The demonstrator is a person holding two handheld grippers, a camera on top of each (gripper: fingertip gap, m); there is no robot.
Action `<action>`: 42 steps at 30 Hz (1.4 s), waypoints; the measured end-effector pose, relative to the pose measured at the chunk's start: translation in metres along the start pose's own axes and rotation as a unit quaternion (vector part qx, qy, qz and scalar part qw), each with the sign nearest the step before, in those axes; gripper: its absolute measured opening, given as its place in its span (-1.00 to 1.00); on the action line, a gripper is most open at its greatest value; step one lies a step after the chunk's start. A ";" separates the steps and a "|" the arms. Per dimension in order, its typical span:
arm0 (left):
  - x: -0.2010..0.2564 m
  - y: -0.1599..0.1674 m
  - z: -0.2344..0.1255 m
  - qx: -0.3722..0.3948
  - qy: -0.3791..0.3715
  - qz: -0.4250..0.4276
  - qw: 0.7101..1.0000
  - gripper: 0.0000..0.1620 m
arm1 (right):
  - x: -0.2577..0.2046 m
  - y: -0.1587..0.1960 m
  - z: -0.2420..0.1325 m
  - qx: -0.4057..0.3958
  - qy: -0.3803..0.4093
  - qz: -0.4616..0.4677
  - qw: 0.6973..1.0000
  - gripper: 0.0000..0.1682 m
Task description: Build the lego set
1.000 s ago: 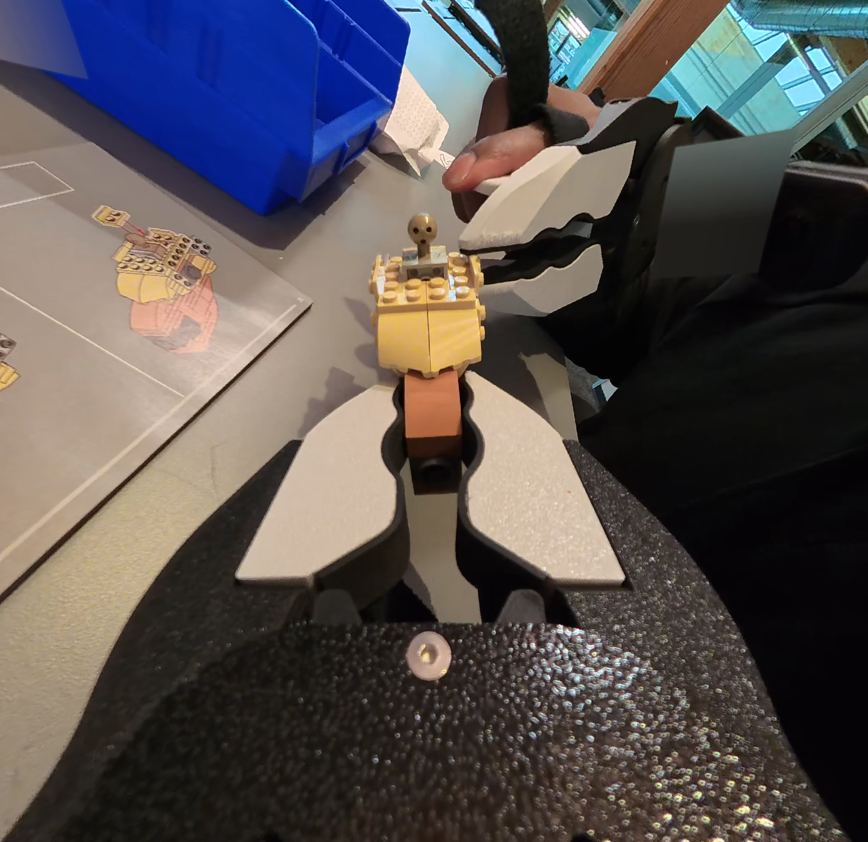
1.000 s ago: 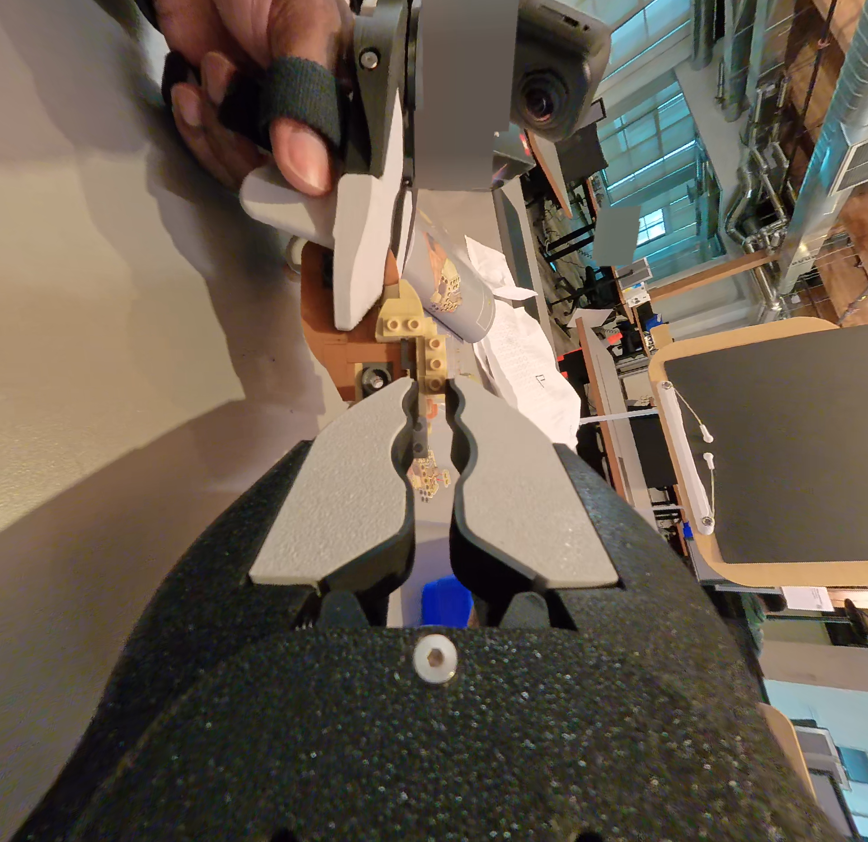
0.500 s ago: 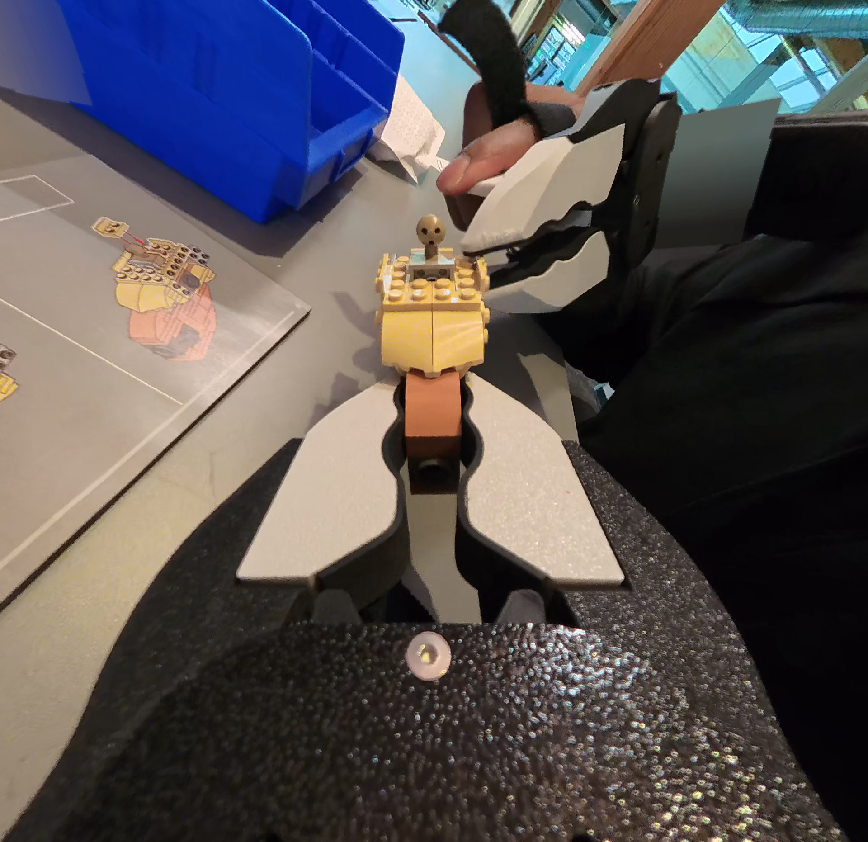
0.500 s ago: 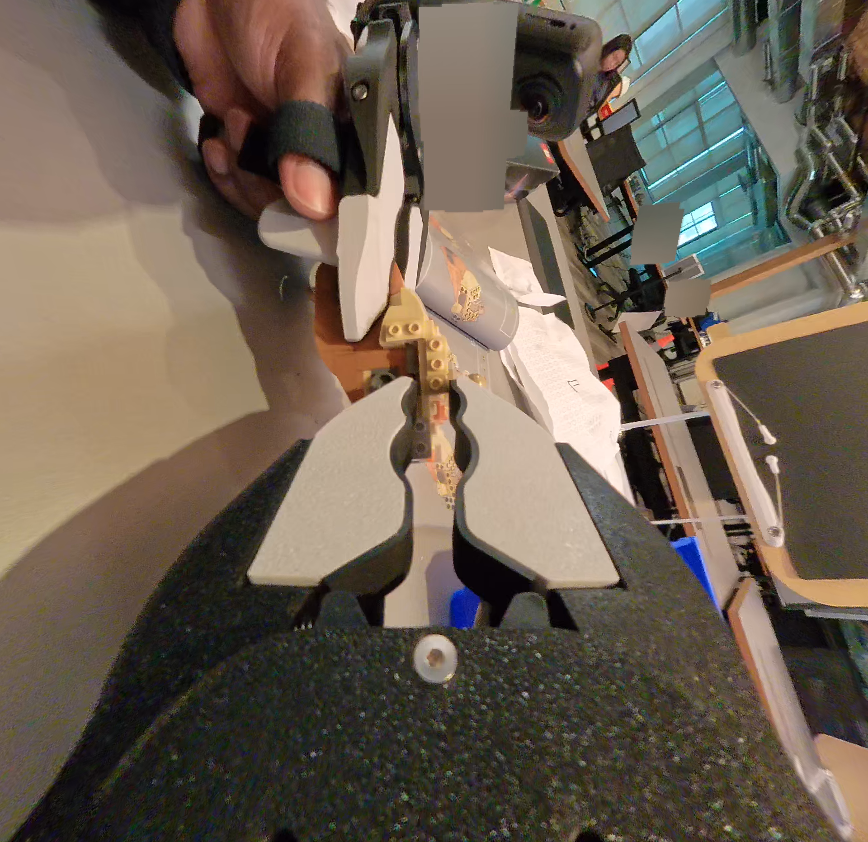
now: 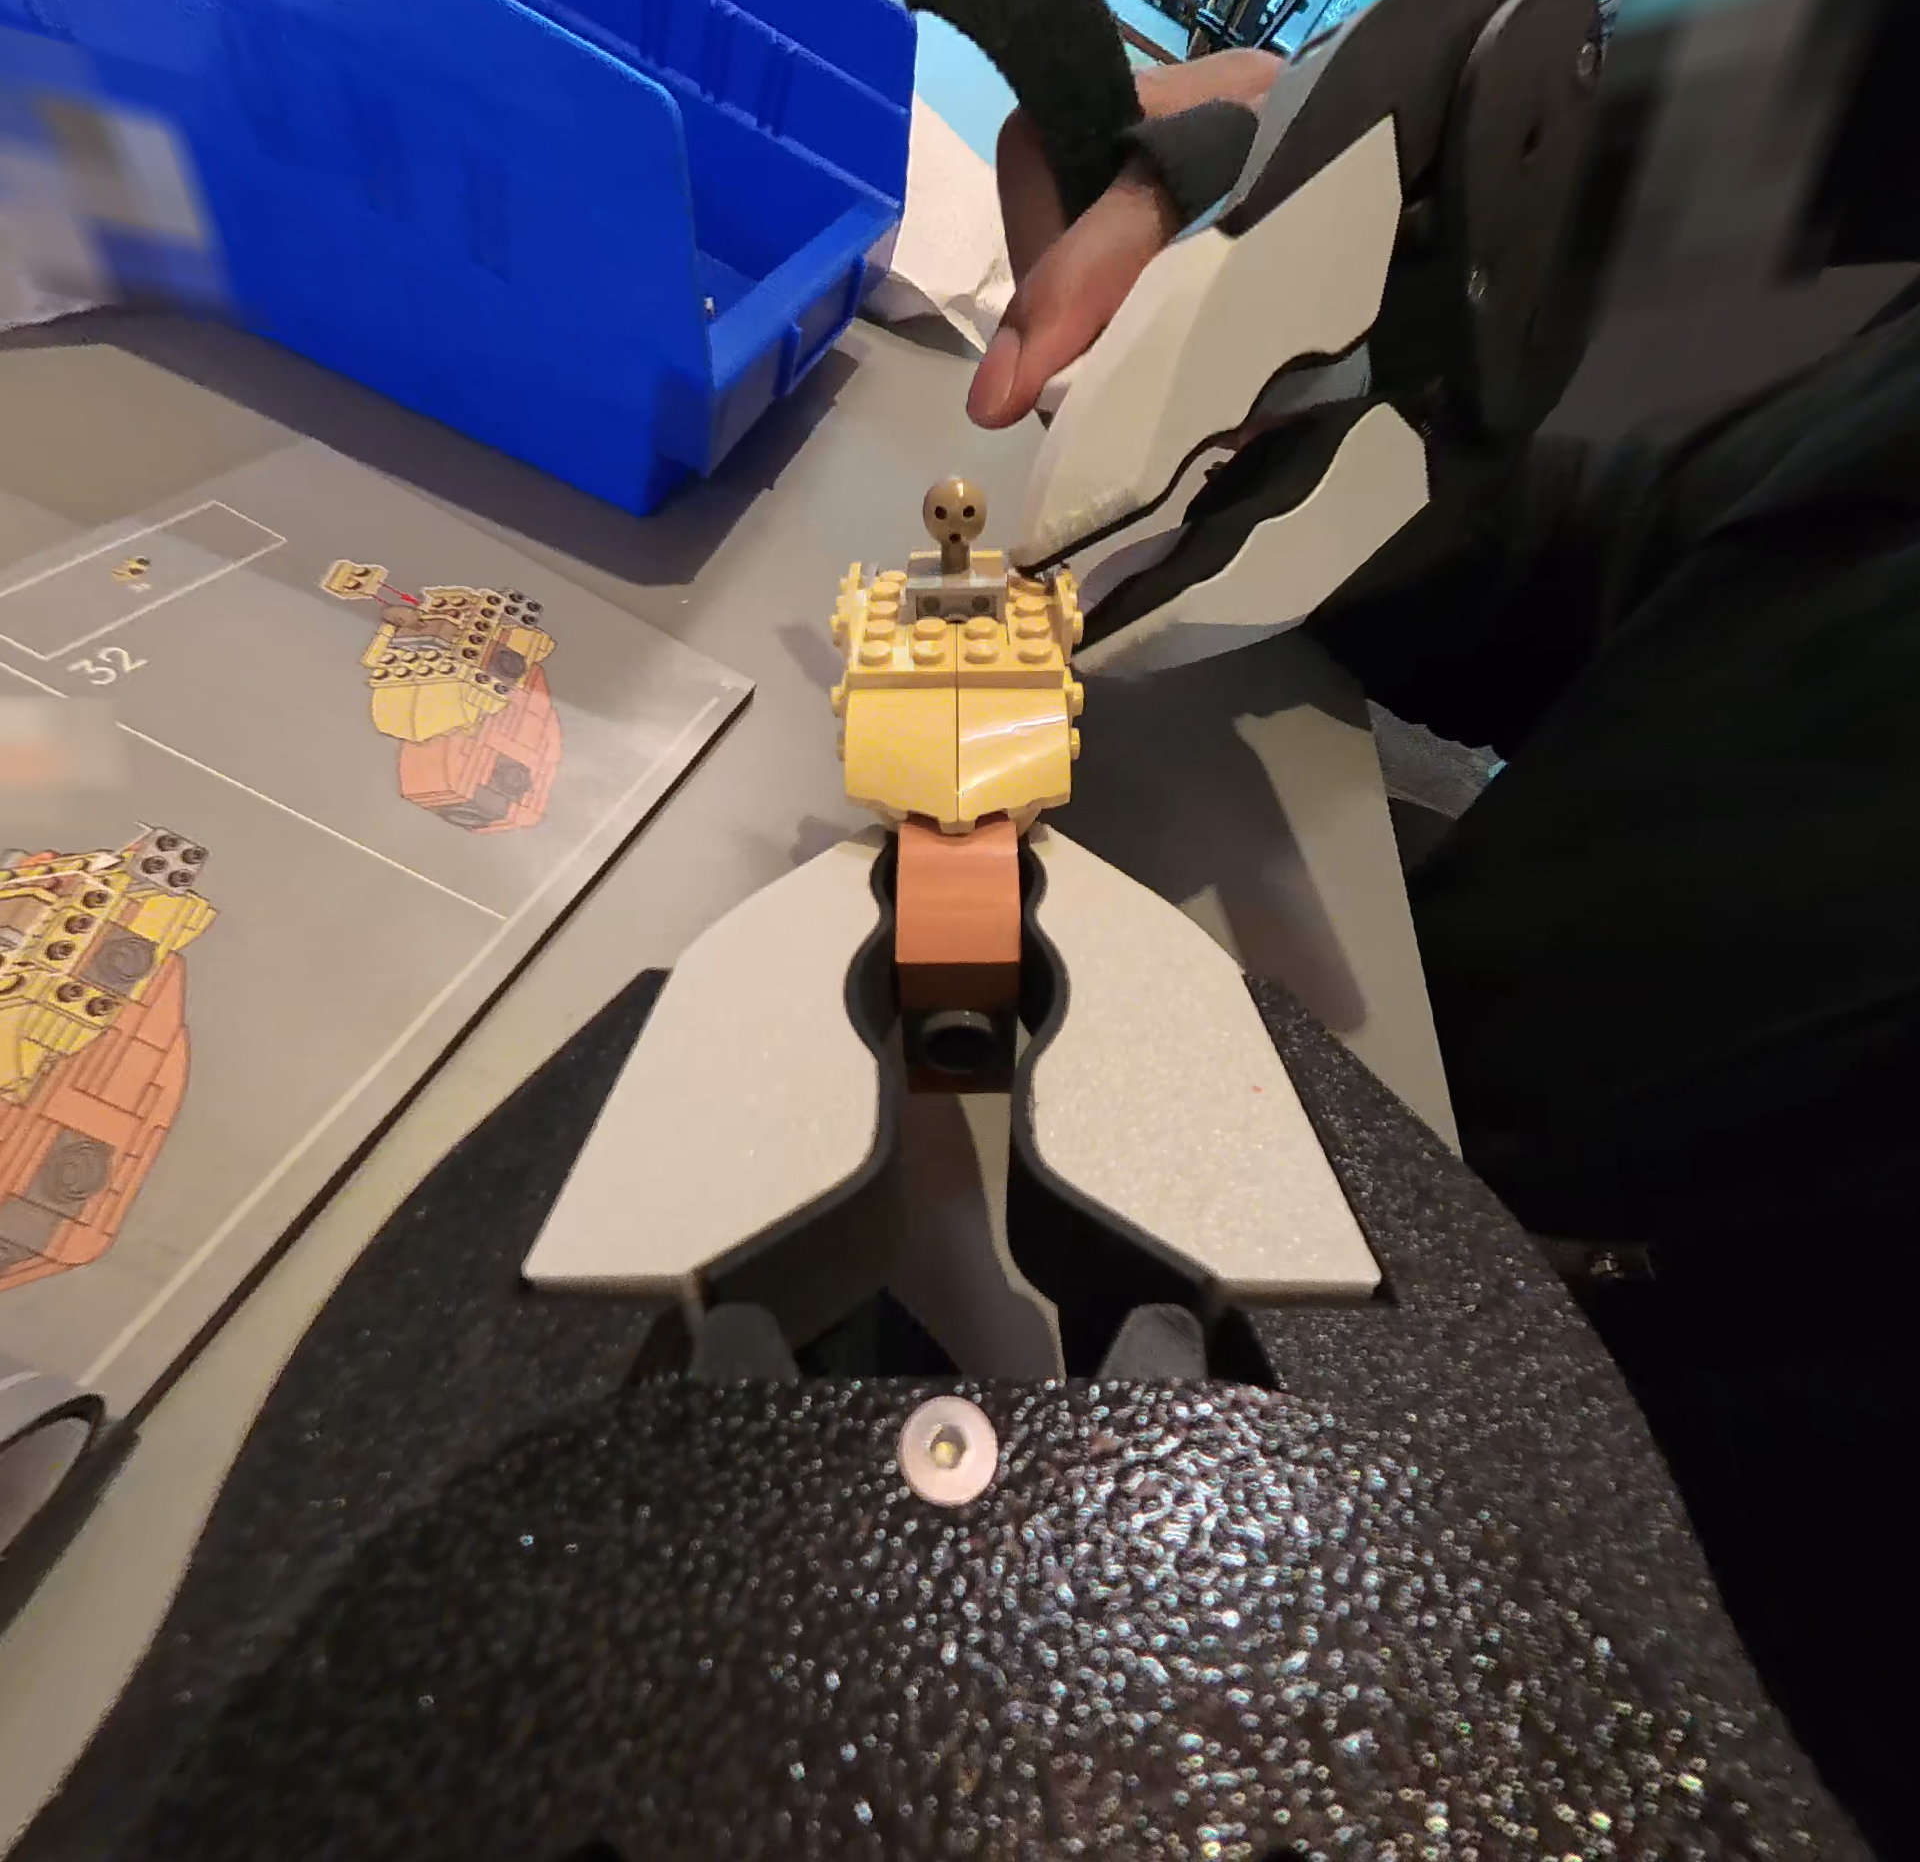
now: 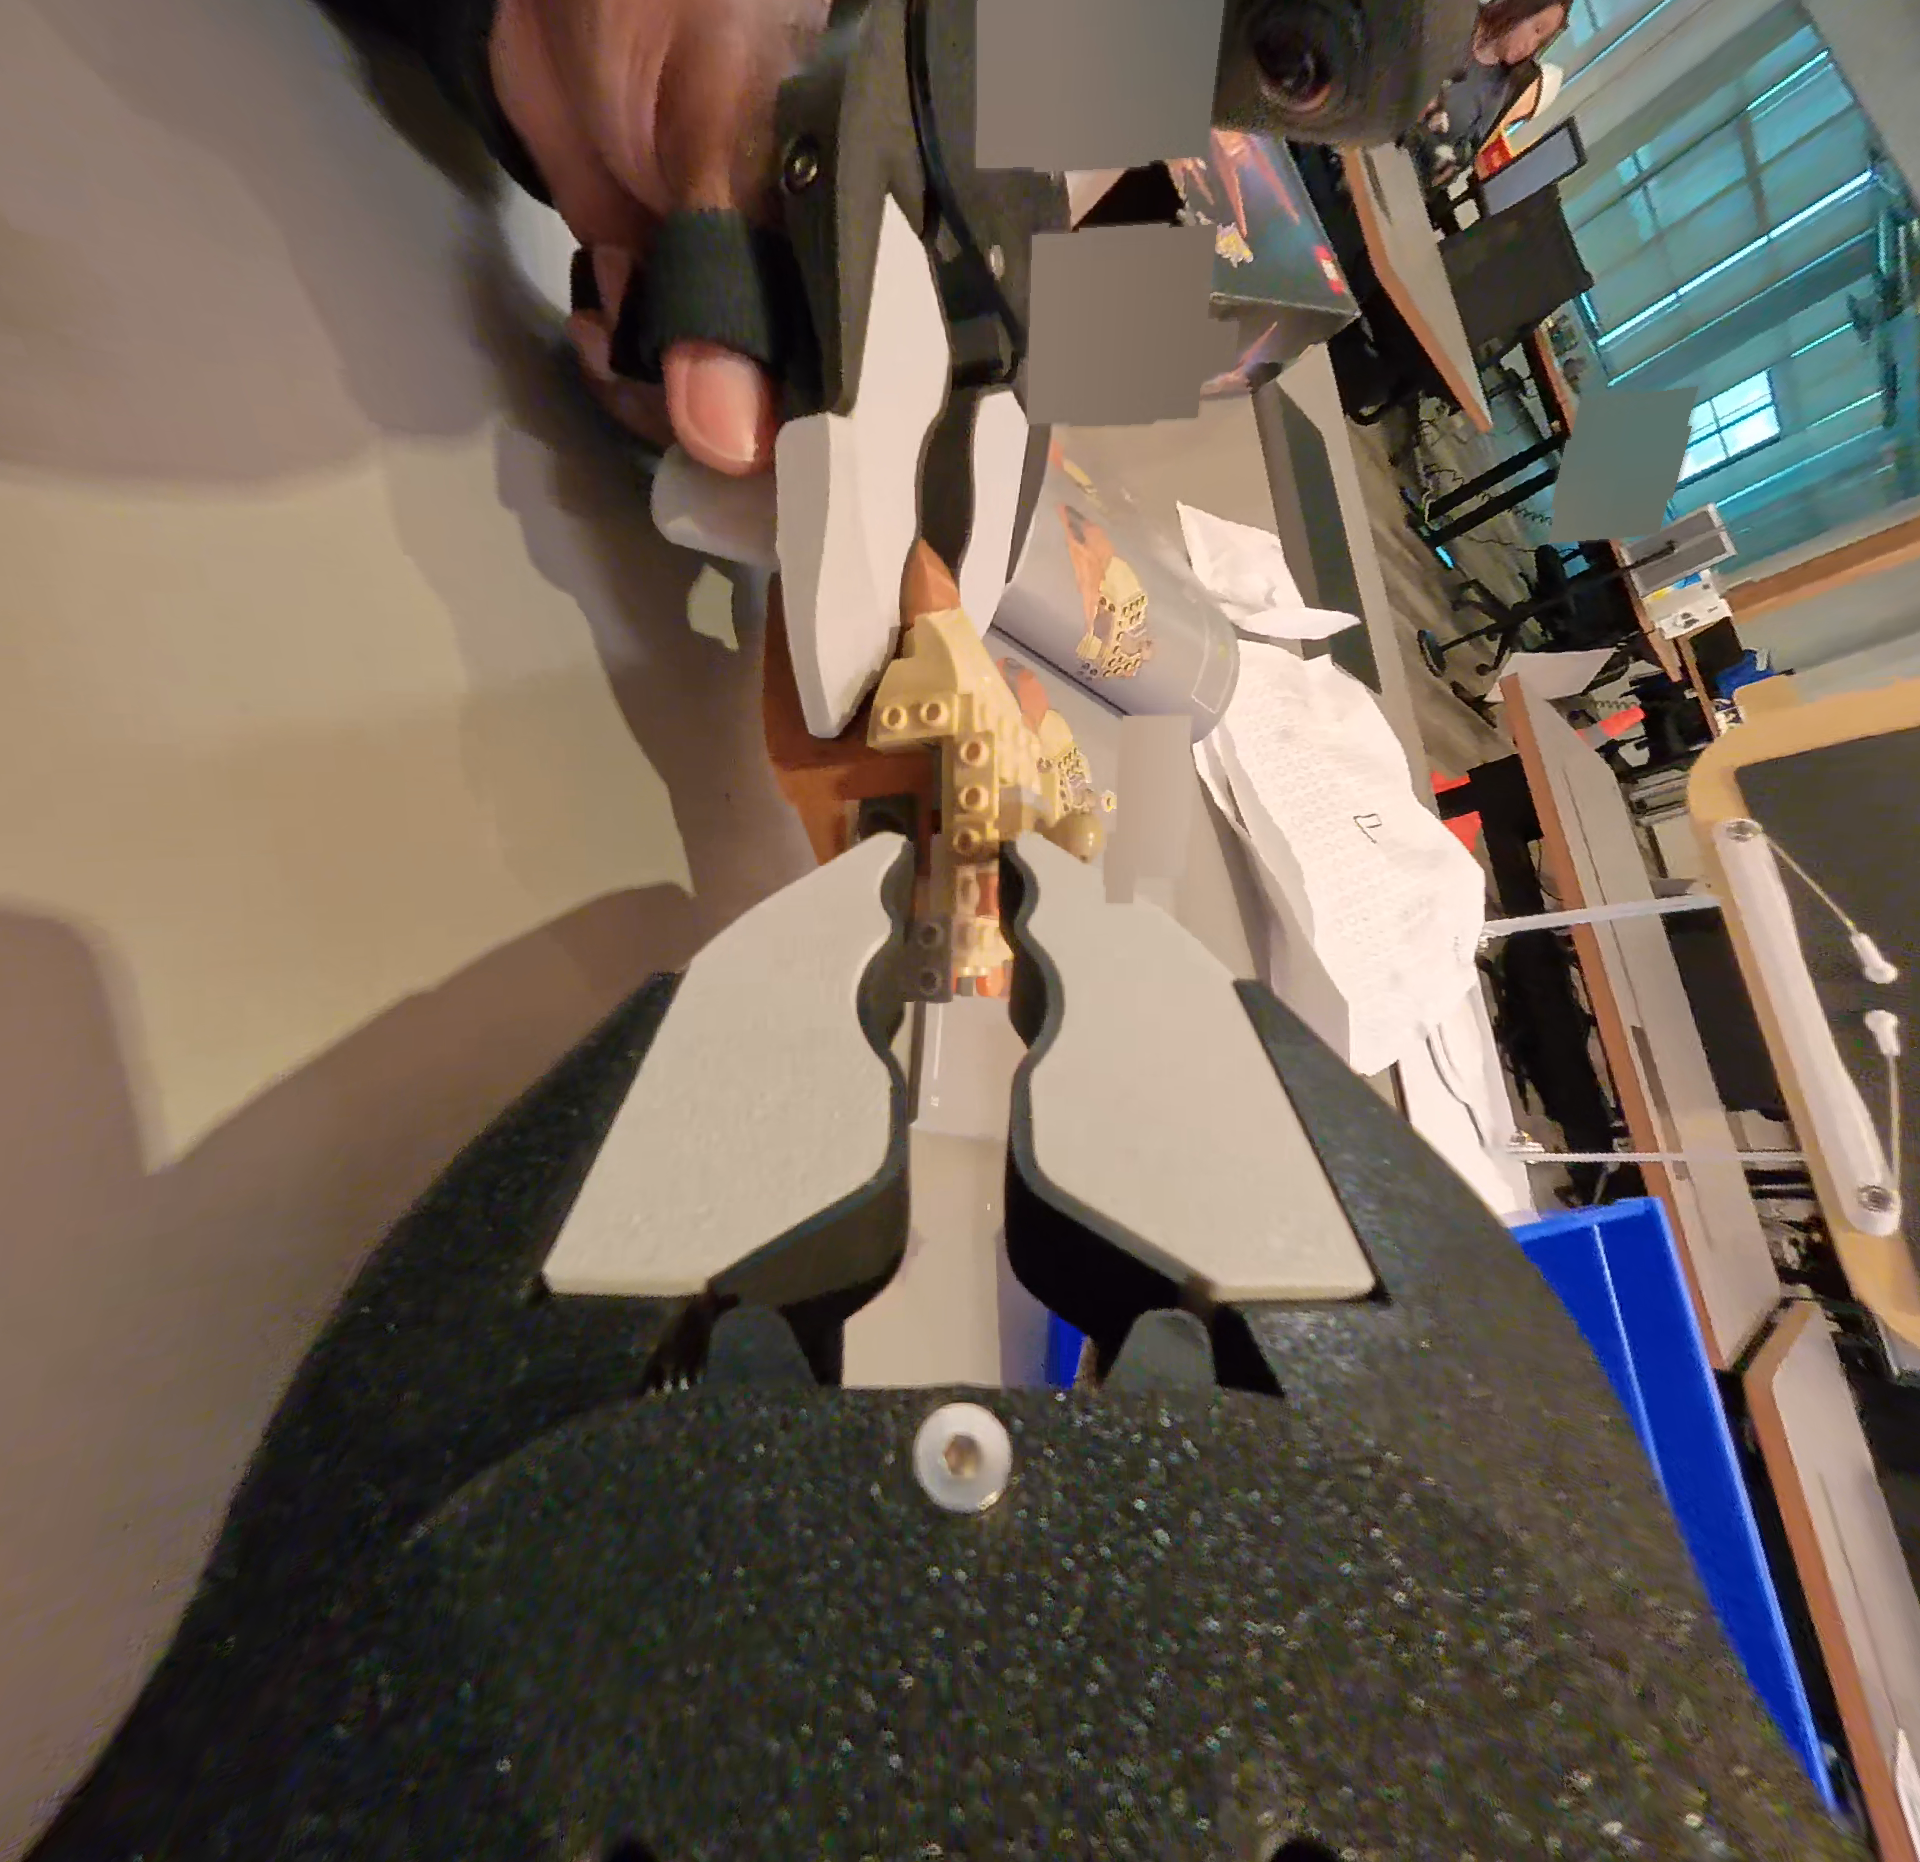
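While clamped by its brown lower block between the jaws of the left gripper (image 5: 956, 867), lego model (image 5: 958, 711) sits at the centre of the left wrist view, above the grey surface (image 5: 582, 991). Long axis running straight away from the camera, up the frame; tan studded top facing up, brown end nearest the camera with a dark round socket. On top, at the far end, small grey piece carrying a tan ball-headed peg (image 5: 954, 511), upright.

From the upper right of that frame, right gripper (image 5: 1049, 581) reaching in, tips meeting the far right corner of the tan top, jaws nearly together on a thin dark piece (image 6: 928, 955). In the right wrist view, same dark piece seen between the jaws at centre, pressed against the tan edge of the model (image 6: 971, 763); long axis there running up the frame, toward the left gripper (image 6: 940, 607) above.

At the left of the left wrist view, open instruction booklet (image 5: 312, 804) lying flat on the surface; behind it, upper left, blue bin (image 5: 499, 212). Beside the bin, crumpled white paper (image 5: 935, 274).
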State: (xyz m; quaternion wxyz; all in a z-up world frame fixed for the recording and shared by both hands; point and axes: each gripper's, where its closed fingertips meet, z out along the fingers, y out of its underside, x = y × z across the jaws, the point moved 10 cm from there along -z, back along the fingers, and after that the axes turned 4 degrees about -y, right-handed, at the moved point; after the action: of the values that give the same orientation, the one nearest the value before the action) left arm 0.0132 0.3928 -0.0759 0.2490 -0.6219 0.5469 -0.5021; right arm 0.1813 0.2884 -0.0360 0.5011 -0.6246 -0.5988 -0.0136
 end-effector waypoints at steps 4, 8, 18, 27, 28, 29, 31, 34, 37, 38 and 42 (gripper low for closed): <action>0.001 0.000 0.000 -0.001 0.000 0.006 1.000 -0.78 | 0.000 0.000 0.000 0.000 0.006 -0.009 1.000 -0.88; 0.002 0.000 0.000 -0.001 0.004 0.007 1.000 -0.78 | -0.001 -0.001 0.000 -0.001 0.007 -0.019 1.000 -0.89; 0.005 -0.001 0.000 0.004 0.011 0.022 1.000 -0.77 | -0.003 -0.003 -0.003 0.001 -0.002 -0.032 0.999 -0.90; 0.006 -0.001 0.000 0.001 0.014 0.033 0.999 -0.77 | -0.003 -0.003 -0.003 0.002 -0.016 -0.032 0.999 -0.90; 0.006 -0.001 0.000 0.000 0.013 0.035 0.999 -0.77 | -0.003 -0.003 -0.002 0.002 -0.017 -0.032 0.999 -0.90; 0.006 -0.001 0.000 -0.001 0.013 0.037 0.999 -0.77 | -0.004 -0.003 -0.002 0.001 -0.018 -0.032 0.999 -0.90; 0.006 0.000 0.000 -0.004 0.013 0.042 0.999 -0.77 | -0.004 -0.003 -0.002 0.001 -0.023 -0.031 0.999 -0.90; 0.007 0.000 0.001 -0.006 0.014 0.045 0.999 -0.77 | -0.004 -0.003 -0.003 0.005 -0.032 -0.023 0.999 -0.90; 0.008 0.000 0.001 -0.011 0.015 0.047 0.999 -0.77 | -0.004 -0.002 -0.002 0.007 -0.045 -0.014 0.999 -0.91; 0.008 0.001 0.002 -0.014 0.014 0.049 0.999 -0.76 | -0.004 -0.001 -0.002 0.007 -0.050 -0.012 0.999 -0.91; 0.007 0.001 0.002 -0.014 0.009 0.042 0.999 -0.77 | -0.003 0.000 -0.001 0.011 -0.047 0.000 0.999 -0.91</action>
State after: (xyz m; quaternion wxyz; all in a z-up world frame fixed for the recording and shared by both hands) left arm 0.0138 0.3860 -0.0747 0.2566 -0.5974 0.5813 -0.4892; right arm 0.1811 0.2858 -0.0378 0.4794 -0.6195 -0.6212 0.0221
